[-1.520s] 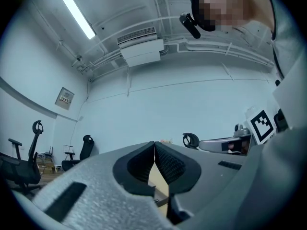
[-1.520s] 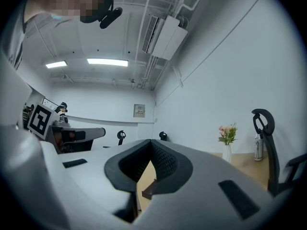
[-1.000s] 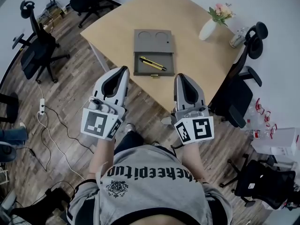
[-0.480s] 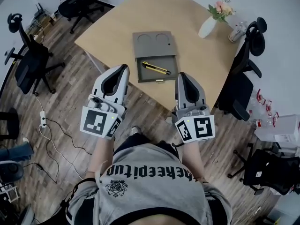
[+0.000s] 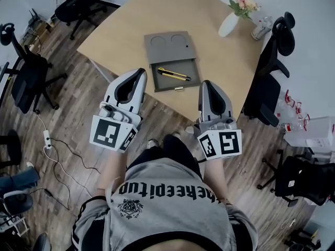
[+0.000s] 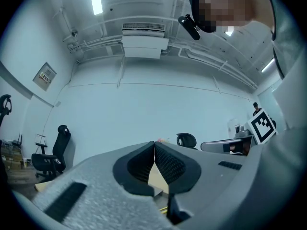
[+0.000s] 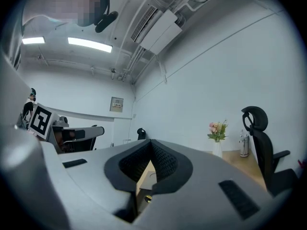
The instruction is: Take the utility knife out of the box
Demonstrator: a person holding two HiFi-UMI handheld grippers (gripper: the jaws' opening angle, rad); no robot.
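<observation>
In the open drawer of the box (image 5: 168, 48), by the table's (image 5: 225, 61) near edge, the utility knife (image 5: 174, 74) lies untouched. My left claw (image 5: 140, 72) and right claw (image 5: 205, 83) are both closed on nothing, near that edge, either side of the drawer. Nothing done yet: reach, grip and lift-out all remain.

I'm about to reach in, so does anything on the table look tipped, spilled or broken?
Nothing stands out. The grey box sits flat on the table with its drawer pulled open. The knife lies slantwise inside it, and the vase of flowers stands upright near the far edge. No spill or damage shows.
</observation>
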